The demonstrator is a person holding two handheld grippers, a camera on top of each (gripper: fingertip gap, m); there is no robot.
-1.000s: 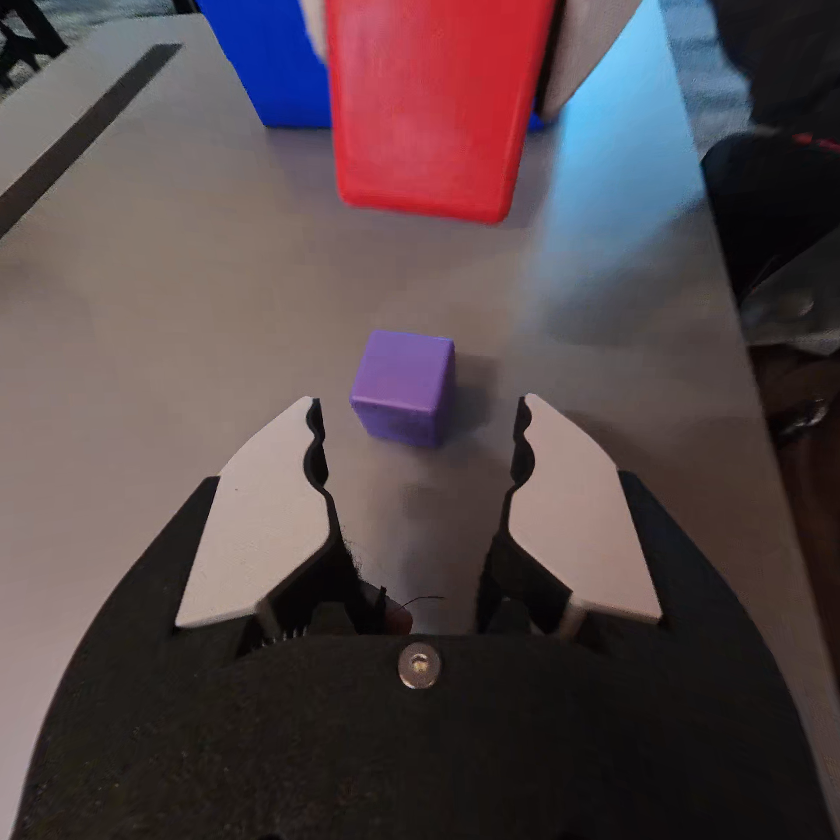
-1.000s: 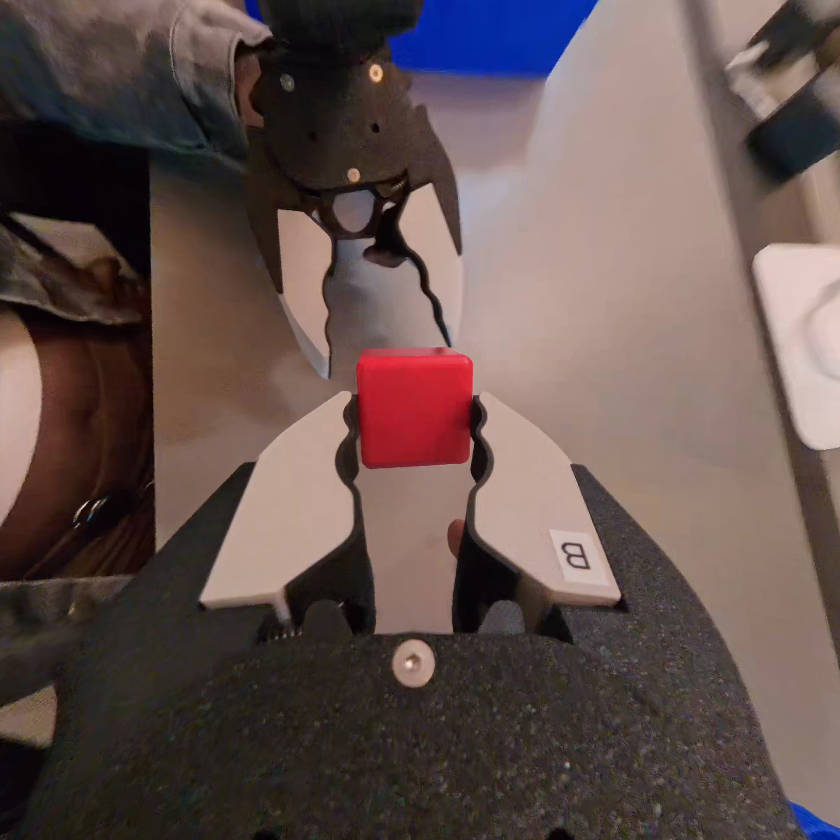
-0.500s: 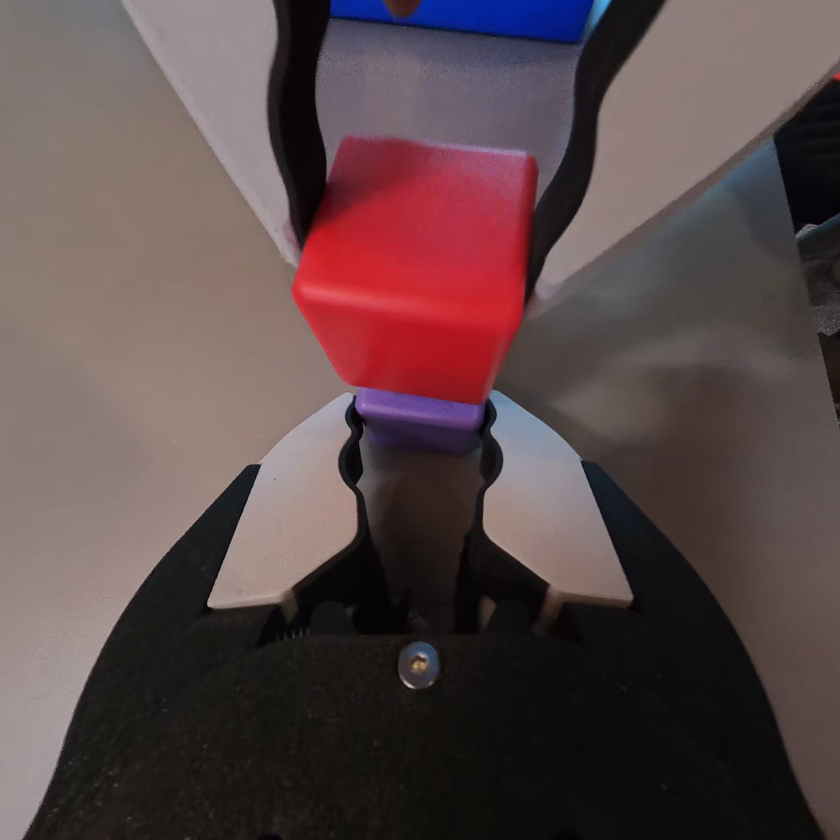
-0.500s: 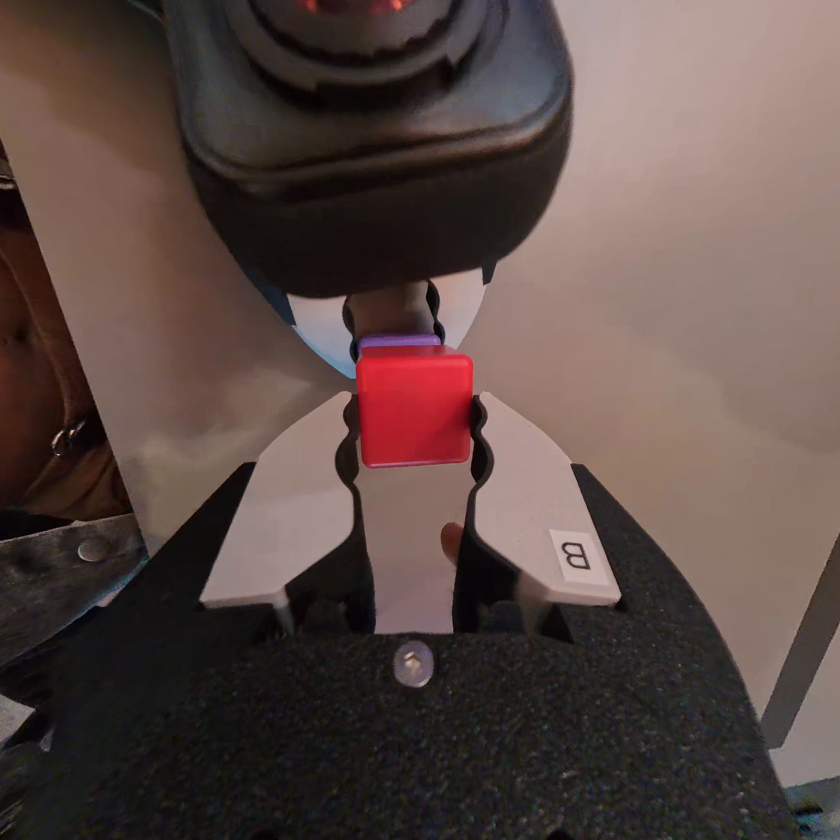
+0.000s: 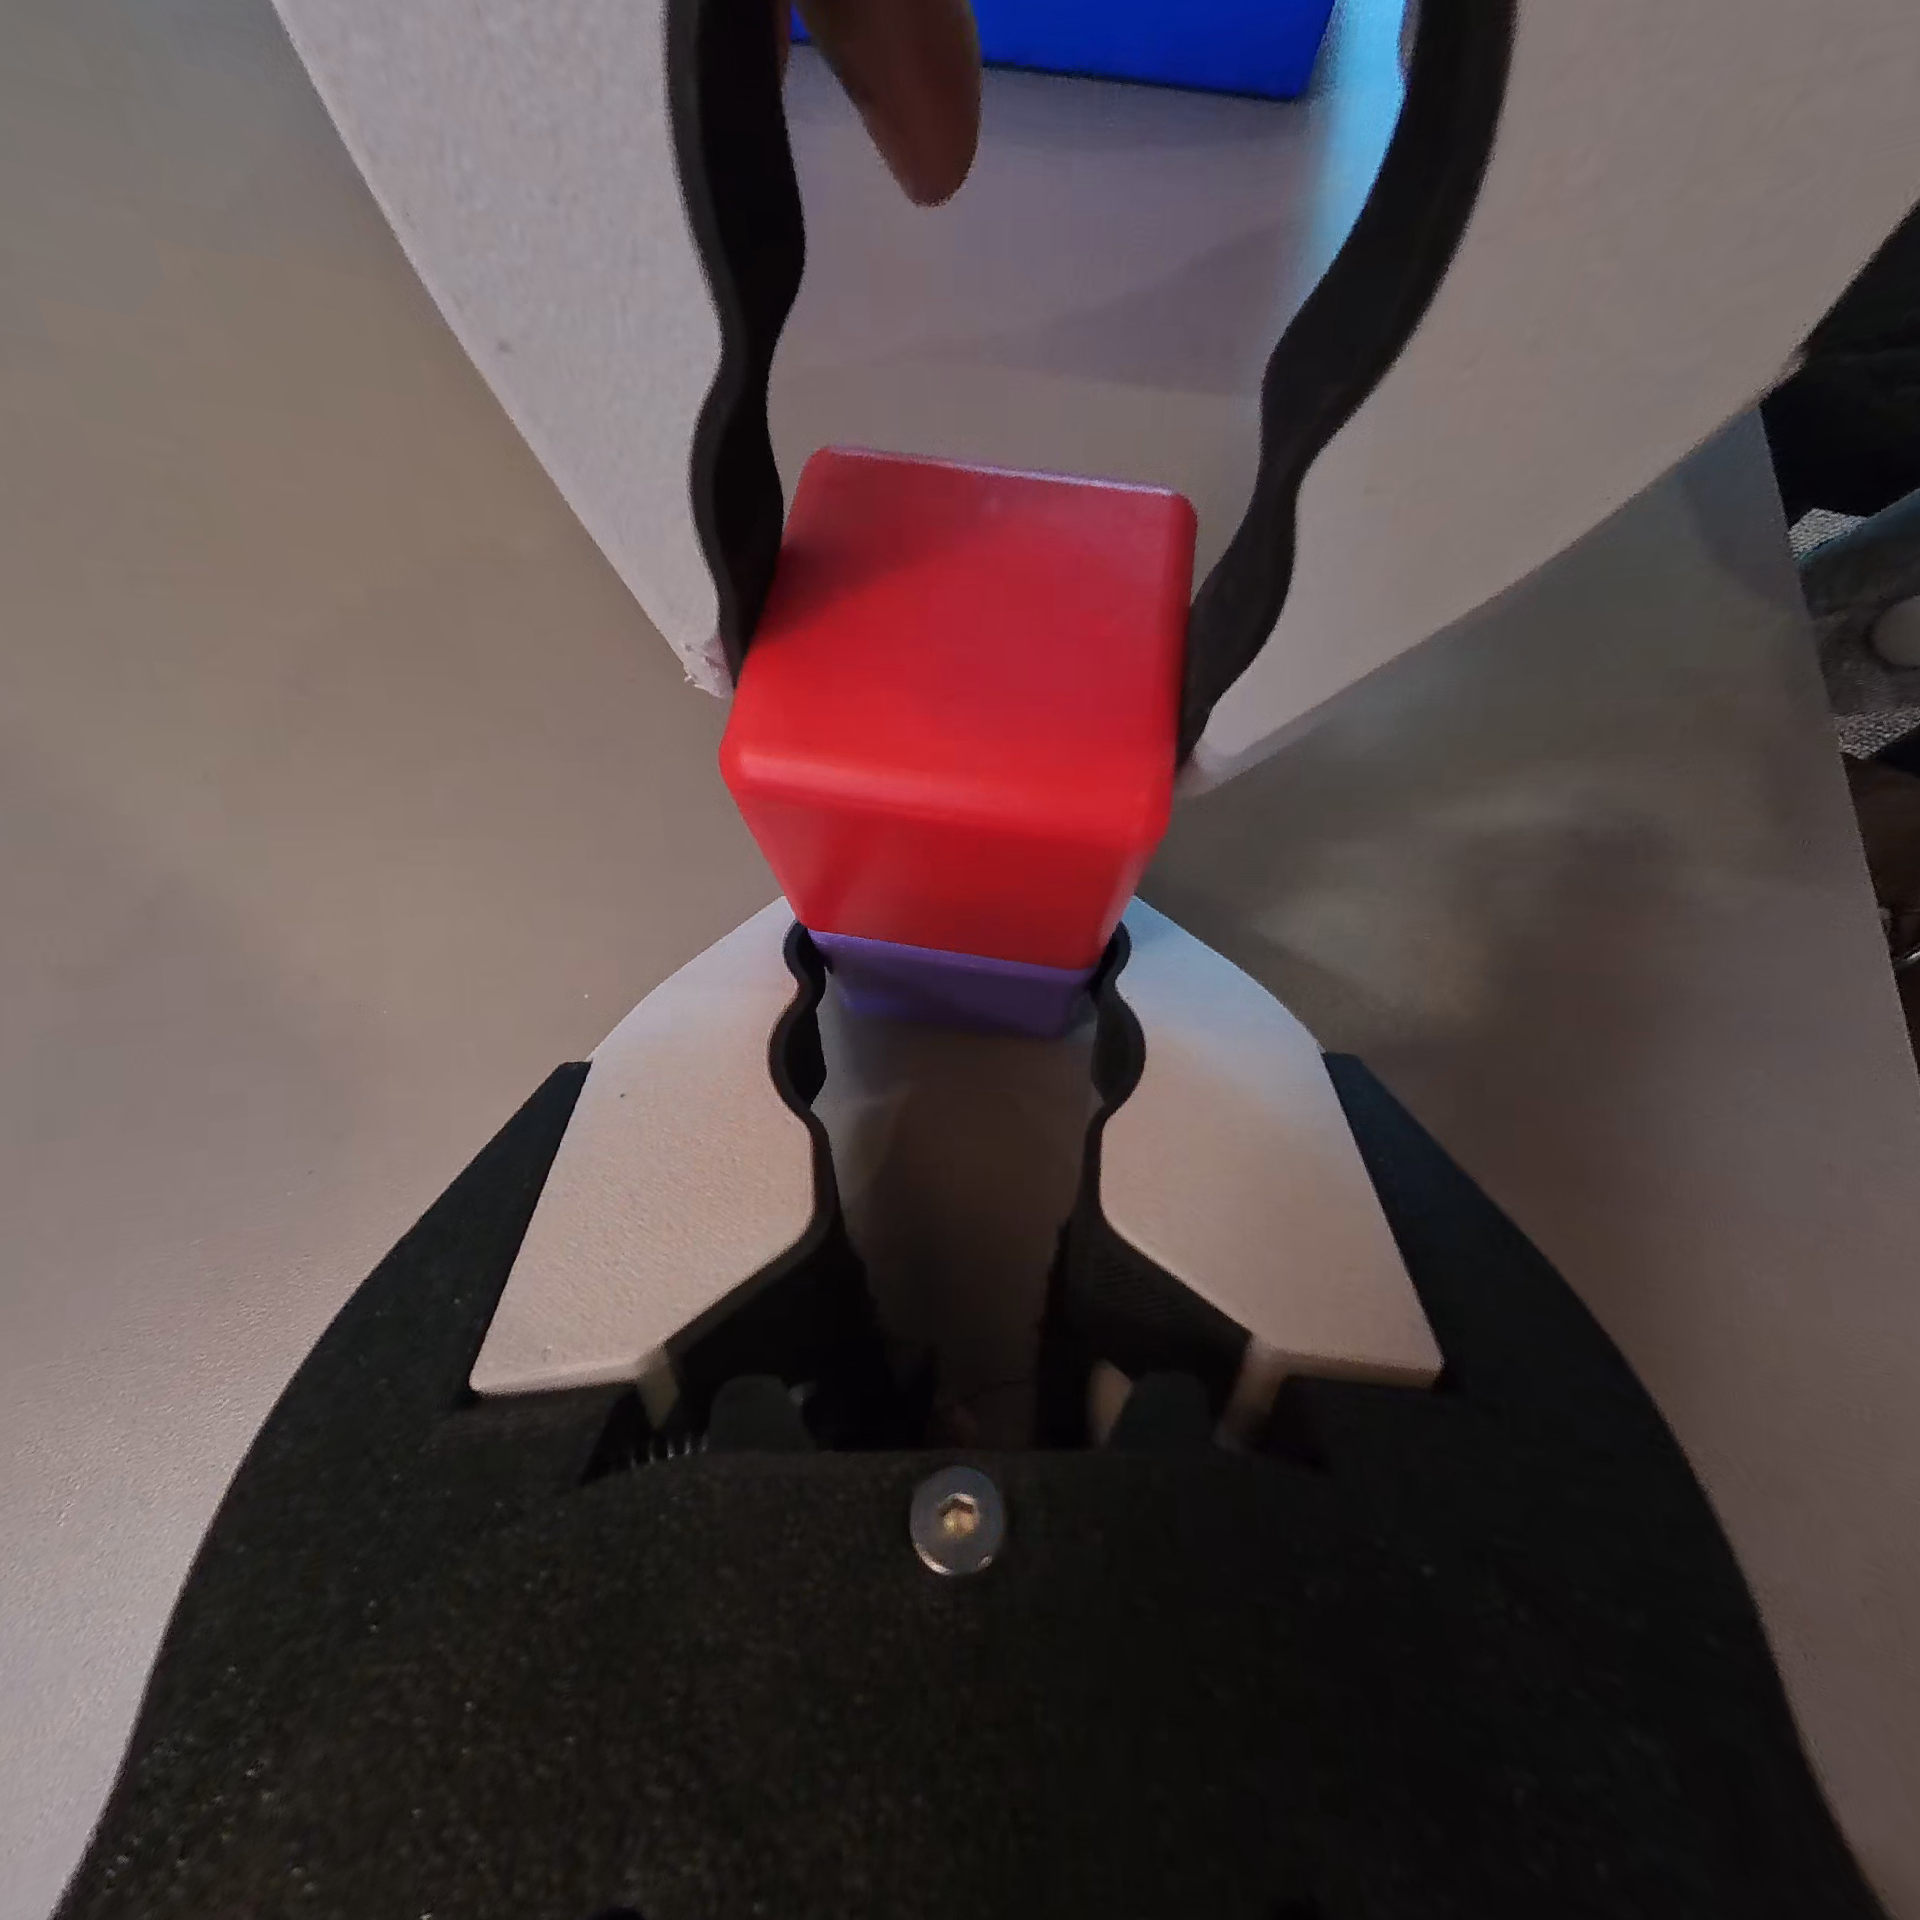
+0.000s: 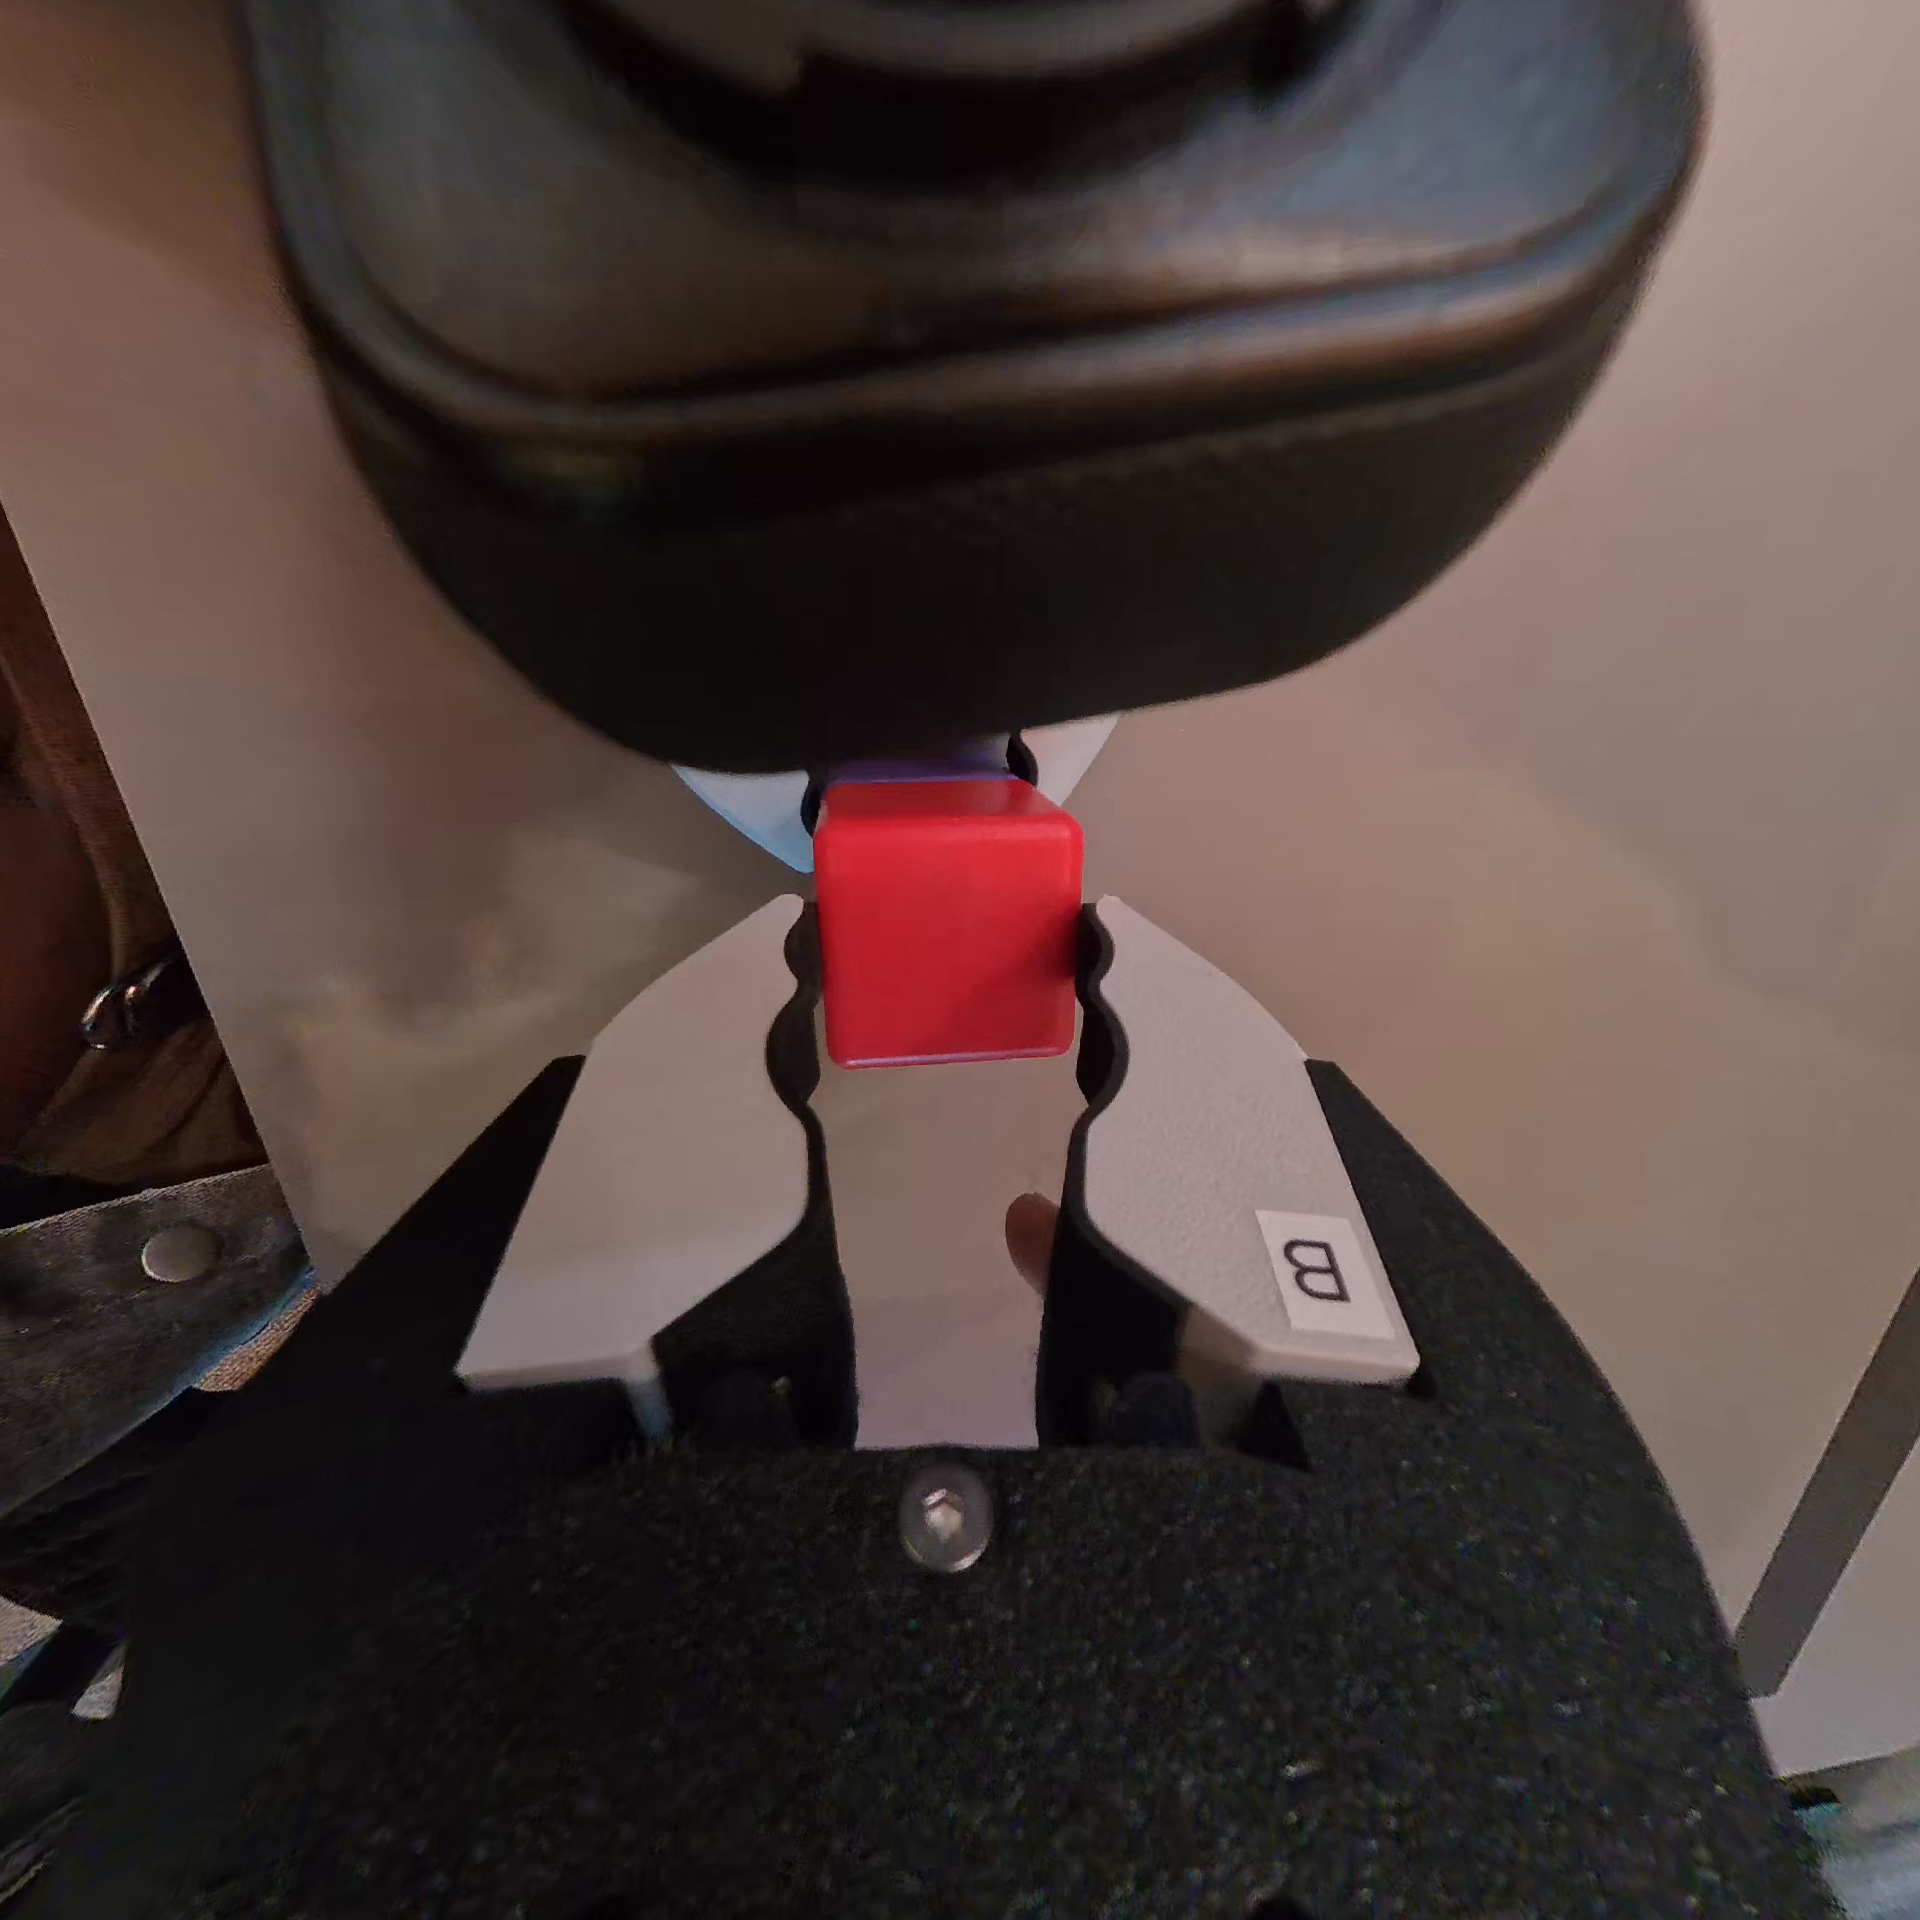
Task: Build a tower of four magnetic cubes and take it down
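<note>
Item: red cube (image 6: 943, 937), small, hard, smooth plastic with rounded edges; we judge it light, rigid and somewhat slick, likely to snap toward its neighbour through the magnets. Best hold, in our view: two opposite flat side faces, square on, mid-height, so the cube cannot pivot.

Item: purple cube (image 5: 948, 995), same make as far as shows; only a thin strip is visible beneath the red one. The two sit face to face, edges roughly aligned, red on top.

Right tongs (image 6: 943, 971): clamped on the red cube, the black wavy pads (image 6: 1099, 971) pressing its left and right faces.

Left tongs (image 5: 956, 987): closed on the purple cube, pads (image 5: 798, 971) tight at its two sides, steadying the base on the worktop (image 5: 312, 831).

Position: the pair stands on the grey worktop between the two facing tongs, each gripping its own cube from opposite directions. A blue box (image 5: 1122, 47) stands at the far edge.

Status, as we judge it: second cube just seated; two more to add. When releasing, we would open the right tongs slowly so the pads do not drag the red cube off line.
</note>
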